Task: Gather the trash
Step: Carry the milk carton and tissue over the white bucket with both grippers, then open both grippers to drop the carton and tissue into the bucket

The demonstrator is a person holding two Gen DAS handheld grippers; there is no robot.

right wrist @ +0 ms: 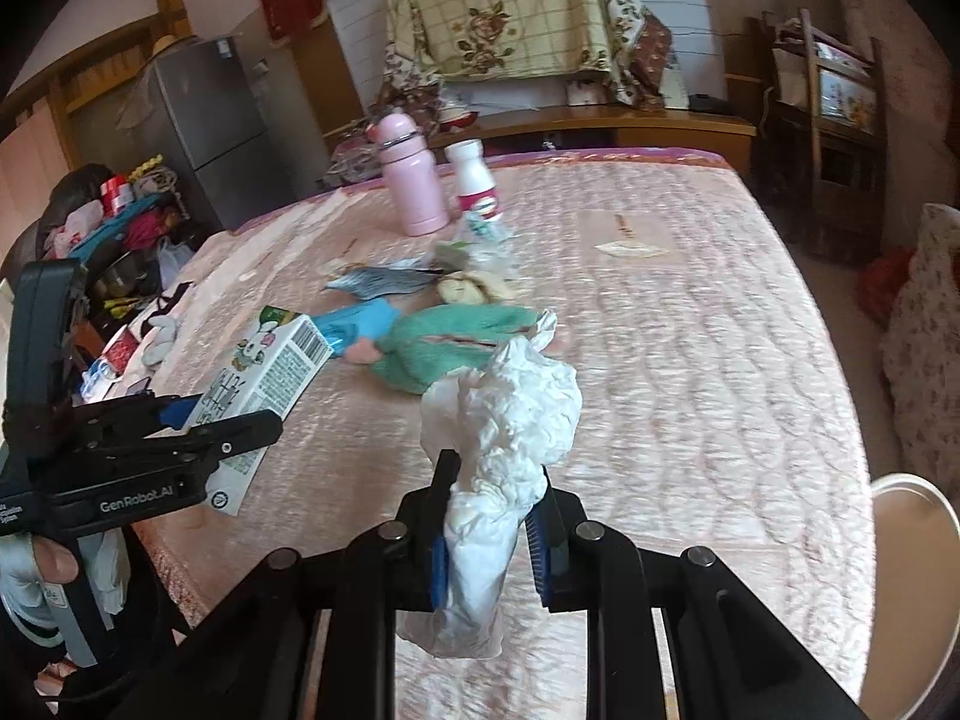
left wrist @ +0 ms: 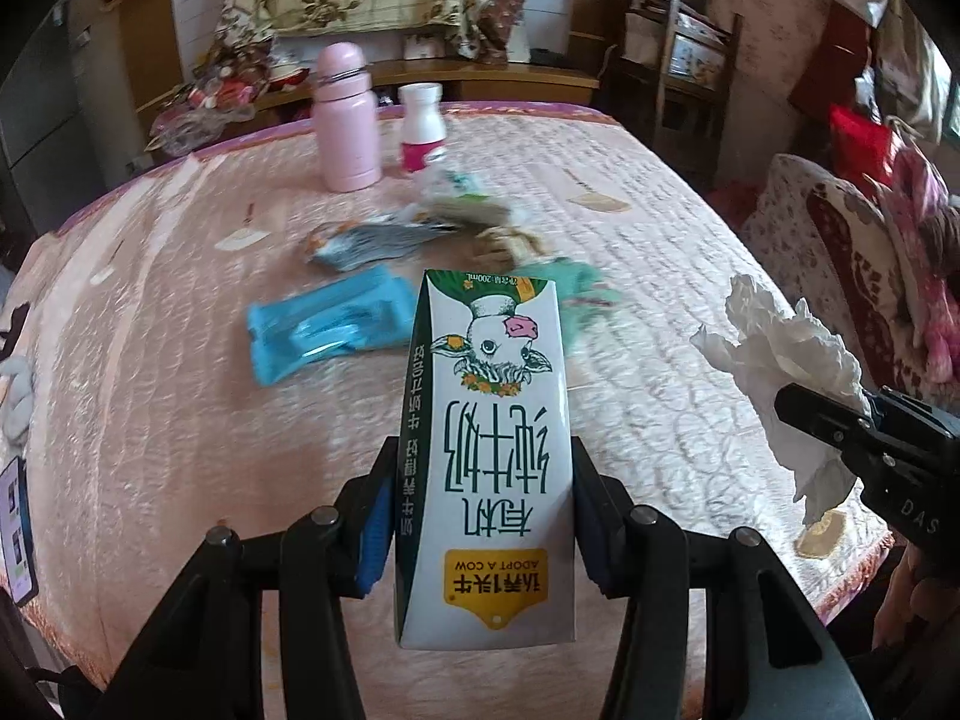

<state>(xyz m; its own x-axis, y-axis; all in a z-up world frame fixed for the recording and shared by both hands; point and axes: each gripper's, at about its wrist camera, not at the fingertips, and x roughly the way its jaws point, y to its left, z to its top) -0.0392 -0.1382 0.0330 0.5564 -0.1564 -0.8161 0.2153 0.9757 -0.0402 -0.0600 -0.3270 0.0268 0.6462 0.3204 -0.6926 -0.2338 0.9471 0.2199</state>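
My left gripper point(left wrist: 483, 468) is shut on a white and green milk carton point(left wrist: 489, 450) with a cow picture, held above the pink quilted bed point(left wrist: 150, 420); the carton also shows in the right wrist view point(right wrist: 264, 372). My right gripper point(right wrist: 495, 480) is shut on a crumpled white tissue point(right wrist: 510, 420), which also shows in the left wrist view point(left wrist: 786, 366). On the bed ahead lie a blue wrapper point(left wrist: 324, 327), a silver wrapper point(left wrist: 366, 243), a green cloth point(right wrist: 444, 342) and crumpled beige paper point(left wrist: 504, 243).
A pink flask point(left wrist: 345, 120) and a white bottle point(left wrist: 422, 126) stand at the bed's far side. A white bin rim point(right wrist: 918, 516) shows at the right of the bed. A grey fridge point(right wrist: 204, 126) and clutter stand at the left, a wooden chair point(left wrist: 678, 84) at the far right.
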